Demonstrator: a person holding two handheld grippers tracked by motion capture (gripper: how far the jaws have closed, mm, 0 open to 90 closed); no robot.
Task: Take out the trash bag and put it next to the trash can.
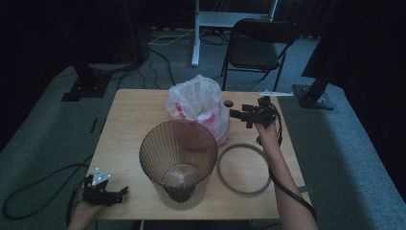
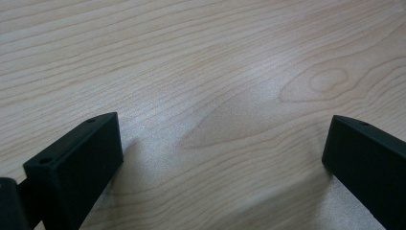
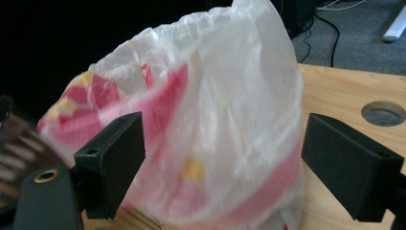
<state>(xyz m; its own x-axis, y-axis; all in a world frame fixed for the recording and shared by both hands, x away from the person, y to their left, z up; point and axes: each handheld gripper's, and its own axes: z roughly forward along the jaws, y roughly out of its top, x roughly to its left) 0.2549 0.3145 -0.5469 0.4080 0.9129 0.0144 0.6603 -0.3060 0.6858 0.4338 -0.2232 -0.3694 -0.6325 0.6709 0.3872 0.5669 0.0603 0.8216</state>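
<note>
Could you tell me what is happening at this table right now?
A person holds a claw in each hand at a wooden table. The right claw, jaws open, is aimed at a white and pink plastic bag standing behind a ribbed bin, not yet gripping it. The left claw, also open, rests low near the table's front corner. A grey ring lies flat beside the bin.

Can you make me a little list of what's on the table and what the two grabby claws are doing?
Table: wooden table
Middle: ribbed brown bin, upright
Behind bin: white and pink plastic bag
Right of bin: grey ring, lying flat
Left gripper: open, low over bare wood at the near left corner
Right gripper: open, facing the bag, not yet closed on it
</note>
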